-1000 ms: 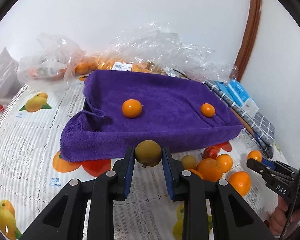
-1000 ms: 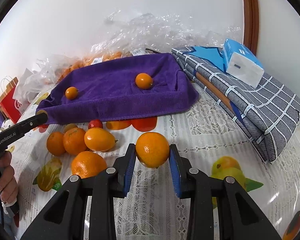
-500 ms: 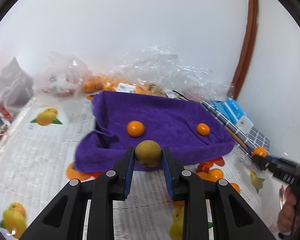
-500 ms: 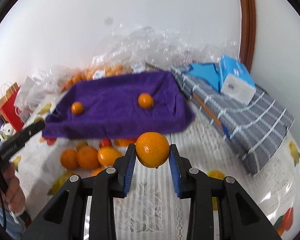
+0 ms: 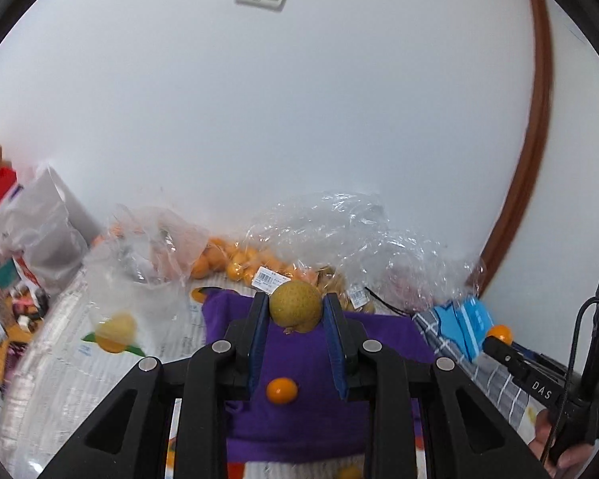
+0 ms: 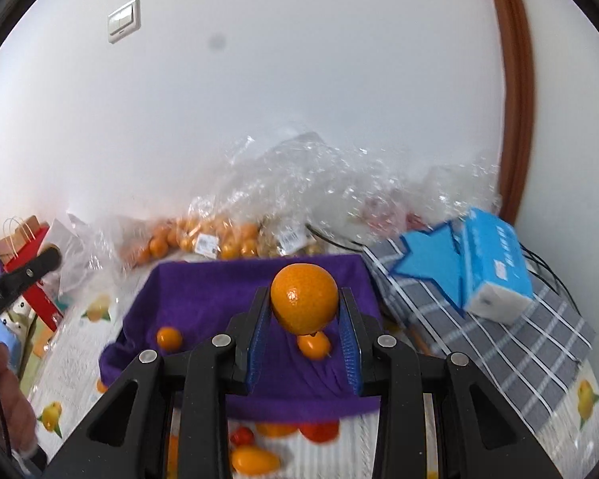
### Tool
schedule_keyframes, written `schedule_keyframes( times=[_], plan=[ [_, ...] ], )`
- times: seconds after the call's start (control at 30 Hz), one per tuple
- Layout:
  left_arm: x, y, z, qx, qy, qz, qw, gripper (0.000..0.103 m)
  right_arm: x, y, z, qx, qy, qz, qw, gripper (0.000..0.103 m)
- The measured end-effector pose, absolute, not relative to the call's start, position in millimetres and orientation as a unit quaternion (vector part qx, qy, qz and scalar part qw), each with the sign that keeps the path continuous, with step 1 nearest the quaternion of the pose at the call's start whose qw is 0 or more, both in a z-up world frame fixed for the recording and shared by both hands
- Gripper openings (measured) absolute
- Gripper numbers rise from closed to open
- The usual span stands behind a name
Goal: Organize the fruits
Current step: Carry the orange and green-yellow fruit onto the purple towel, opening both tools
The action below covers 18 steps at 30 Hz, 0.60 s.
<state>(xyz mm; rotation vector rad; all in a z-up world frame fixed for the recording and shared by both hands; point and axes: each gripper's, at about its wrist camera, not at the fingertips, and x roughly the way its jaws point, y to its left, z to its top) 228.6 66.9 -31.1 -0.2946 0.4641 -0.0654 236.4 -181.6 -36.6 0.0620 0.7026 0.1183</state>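
- Your left gripper is clamped on a round brownish-green fruit; both blue pads press its sides, and it sits at the very tips of the jaws.
- Your right gripper is clamped on an orange the same way. That fruit is wider, so it bulges above the pads.
- Both fruits hang in the air over the near part of the purple towel, which lies straight ahead and below each tool. The towel's long side runs left to right across the table.
- Two small oranges sit on the towel. In the left wrist view one small orange shows between the jaws, directly under the held fruit. In the right wrist view a second one lies just under the held orange and another further left.
- I judge the coming move is a drop onto the towel, and it turns on this: each held fruit is almost right above a fruit already lying there. Shift a little sideways to bare cloth, or the fruits may knock and roll.
- Your right hand's fruit is over the towel's right half and your left hand's over the middle, so keep them on their own sides.
- More loose fruit waits on the table at the near edge of the towel.
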Motion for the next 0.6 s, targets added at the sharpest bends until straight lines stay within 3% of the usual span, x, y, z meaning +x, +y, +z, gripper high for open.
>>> schedule_keyframes(
  times=[0.17,0.37,0.6],
  plan=[
    [257.9,60.4,-54.9,-0.133,0.24,-0.018,0.962,0.026,262.9,-171.8,-44.4,0.03,0.334,0.072,0.939,0.033],
    [279.1,72.1,-110.3,-0.179,0.288,-0.055,0.939,0.026,276.6,-173.8,-92.0,0.036,0.352,0.087,0.931,0.033],
    [281.5,82.1,-120.5,-0.201,0.293,-0.052,0.933,0.026,283.1,-190.8,-101.4,0.051,0.354,0.072,0.931,0.033]
  ],
)
